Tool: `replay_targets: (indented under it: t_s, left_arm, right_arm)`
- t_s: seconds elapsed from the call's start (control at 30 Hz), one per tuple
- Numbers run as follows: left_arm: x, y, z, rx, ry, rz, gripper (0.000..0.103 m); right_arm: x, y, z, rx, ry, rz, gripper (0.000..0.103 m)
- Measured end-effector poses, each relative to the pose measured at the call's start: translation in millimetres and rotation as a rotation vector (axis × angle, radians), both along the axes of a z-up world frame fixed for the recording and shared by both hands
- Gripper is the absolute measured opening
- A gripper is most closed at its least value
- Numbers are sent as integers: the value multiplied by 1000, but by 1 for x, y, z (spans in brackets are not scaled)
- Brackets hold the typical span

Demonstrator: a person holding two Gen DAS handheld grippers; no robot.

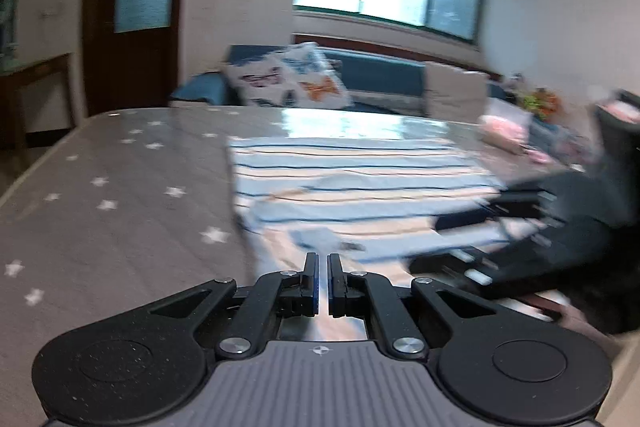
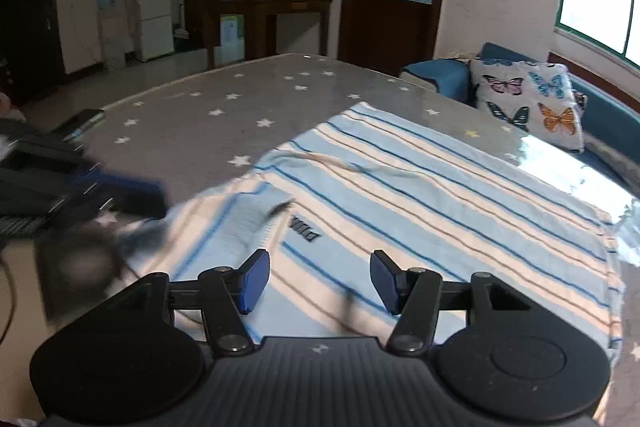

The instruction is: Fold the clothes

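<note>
A light-blue, cream and dark-striped garment [image 1: 360,179] [image 2: 440,187] lies spread on a grey star-patterned table [image 1: 120,207] [image 2: 200,131]. A black logo shows on it near its front. My left gripper [image 1: 323,261] hovers over the garment's near edge, its jaws shut to a thin slit with no cloth seen between them. In the right wrist view it is a dark blur [image 2: 132,199] at the garment's left edge. My right gripper [image 2: 320,275] stands open above the garment's front part, nothing between its blue pads. The left wrist view shows it blurred at the right [image 1: 444,243].
A blue sofa with a butterfly cushion [image 1: 288,79] [image 2: 528,103] runs along the table's far side under a window. A dark flat object [image 2: 82,121] lies near the table's left edge. Pink items [image 1: 504,131] sit at the far right corner.
</note>
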State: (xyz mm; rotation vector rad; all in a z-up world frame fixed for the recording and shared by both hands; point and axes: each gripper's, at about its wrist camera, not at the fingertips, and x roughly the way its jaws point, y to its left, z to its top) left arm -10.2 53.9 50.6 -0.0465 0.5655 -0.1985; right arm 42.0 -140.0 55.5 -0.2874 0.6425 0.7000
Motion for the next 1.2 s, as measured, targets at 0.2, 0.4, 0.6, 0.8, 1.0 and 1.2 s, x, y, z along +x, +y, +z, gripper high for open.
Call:
replay_targets:
  t_s: [0.2,0.4,0.6,0.8,1.0,1.2]
  left_arm:
    - [30,8,-18,76,56,49,4]
    - [33,-5,-36,149,81,-1,4]
    - [36,-5,-26,158,46,-4,5]
    - [49,-20,-32,182,53,-70,5]
    - [42,-29,-40,204,56,-115,9]
    - [31,-25,-36,191,37,-126,28]
  right_arm:
    - [-12,21,-5,16,73,116,33]
    - [-19,36,-20,-24,124,174,16]
    - [-27,29,-16,-4,126,173,3]
    - [-35,22,-9,-18,101,160,4]
    - [-25,10,-1,-6,87,108,10]
    - [-14,-17,7,-26,45,33,32]
